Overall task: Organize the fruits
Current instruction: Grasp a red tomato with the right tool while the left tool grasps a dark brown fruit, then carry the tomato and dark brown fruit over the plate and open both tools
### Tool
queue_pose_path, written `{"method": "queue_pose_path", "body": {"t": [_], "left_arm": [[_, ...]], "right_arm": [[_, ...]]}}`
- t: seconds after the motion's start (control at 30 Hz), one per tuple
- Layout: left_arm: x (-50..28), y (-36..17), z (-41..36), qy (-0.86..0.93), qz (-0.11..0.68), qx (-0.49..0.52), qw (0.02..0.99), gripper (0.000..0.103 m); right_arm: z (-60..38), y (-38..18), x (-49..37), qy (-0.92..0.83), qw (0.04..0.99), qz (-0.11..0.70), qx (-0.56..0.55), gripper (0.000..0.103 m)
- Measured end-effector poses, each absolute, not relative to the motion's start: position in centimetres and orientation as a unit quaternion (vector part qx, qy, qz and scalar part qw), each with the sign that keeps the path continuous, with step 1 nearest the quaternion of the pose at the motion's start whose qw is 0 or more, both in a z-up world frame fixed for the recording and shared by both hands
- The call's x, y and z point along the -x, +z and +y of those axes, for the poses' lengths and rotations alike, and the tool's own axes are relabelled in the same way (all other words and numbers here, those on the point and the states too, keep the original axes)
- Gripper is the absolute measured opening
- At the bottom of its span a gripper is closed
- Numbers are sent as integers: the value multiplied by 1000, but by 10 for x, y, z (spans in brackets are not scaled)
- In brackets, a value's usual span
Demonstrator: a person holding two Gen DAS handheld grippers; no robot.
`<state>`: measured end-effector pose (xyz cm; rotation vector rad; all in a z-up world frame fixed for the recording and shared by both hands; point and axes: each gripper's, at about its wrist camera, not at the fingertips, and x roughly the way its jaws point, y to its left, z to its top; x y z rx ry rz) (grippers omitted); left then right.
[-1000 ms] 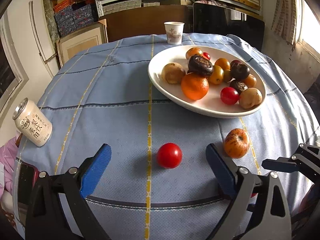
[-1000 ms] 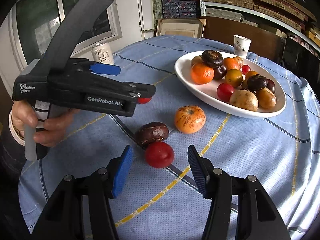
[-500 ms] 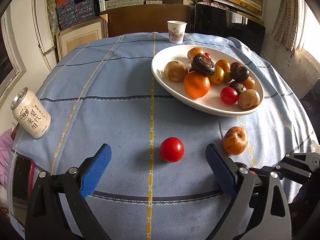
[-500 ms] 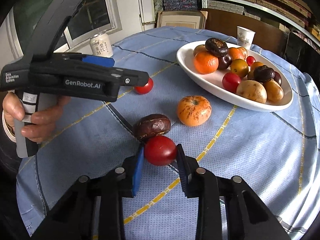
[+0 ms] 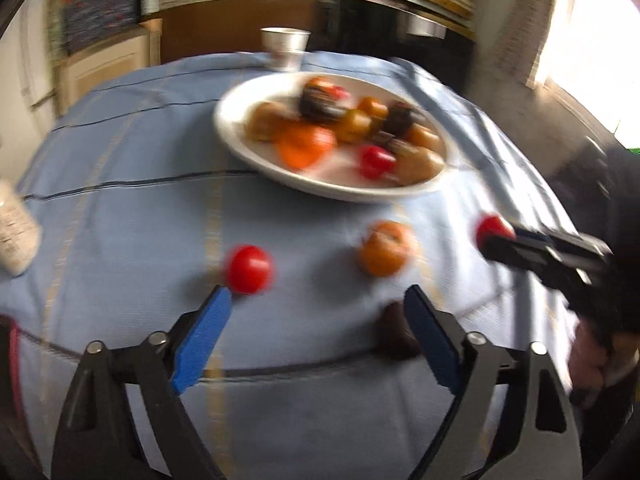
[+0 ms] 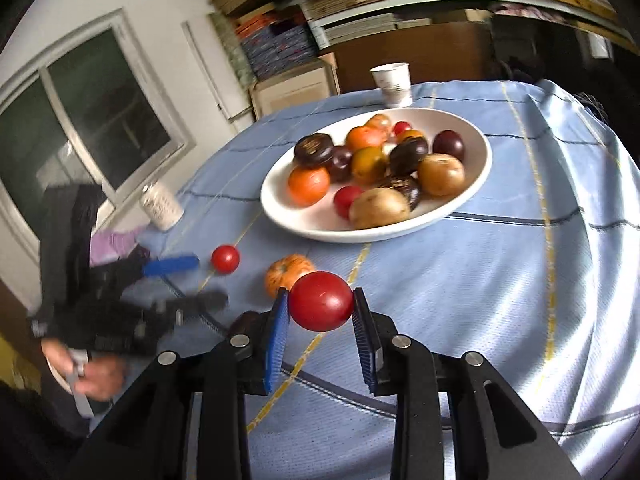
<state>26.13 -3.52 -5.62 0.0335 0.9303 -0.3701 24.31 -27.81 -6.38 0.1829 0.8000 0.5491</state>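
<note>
From the left wrist, blurred: the left gripper (image 5: 316,332) hangs low over the blue tablecloth (image 5: 132,216), jaws spread and grasping nothing, though they have just been closing a little with no fruit between them. A small red tomato (image 5: 249,269) sits just beyond its left pad. To the right, an orange striped fruit (image 5: 385,248) lies loose, and a dark fruit (image 5: 394,330) peeks out beside the right finger. Far side, the white plate (image 5: 240,144) is already heaped with fruit. At right, the right gripper (image 5: 496,240) carries something red at its tip.

Over to the right wrist, much sharper: the right gripper (image 6: 320,312) is clamped on a big red tomato (image 6: 321,306), both pads pressing its sides, held just above the cloth. The plate (image 6: 476,176) waits beyond, most of the fruit in it.

My read: well along, this tomato about to join the pile. Left to gather are three loose pieces: the small tomato (image 6: 225,258), the striped fruit (image 6: 286,271) and the dark one.
</note>
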Motion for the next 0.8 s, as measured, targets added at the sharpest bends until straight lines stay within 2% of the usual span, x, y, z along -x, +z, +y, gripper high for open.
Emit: {"method": "queue_pose_path", "body": {"t": [0.07,0.23,0.8], "left_arm": [[-255,-59,-50,-196,444,-39,873,74],[-248,-71,-78,-219,458,-76,858,63],[-250,-80,-82,-223,474,-73,849,44]], "right_arm": [[-280,-64,-242,260,882,382,-91,32],[-280,-62,-240,263,881,381,-92,32],[-281,-62,-237,262,881,382,-96,32]]}}
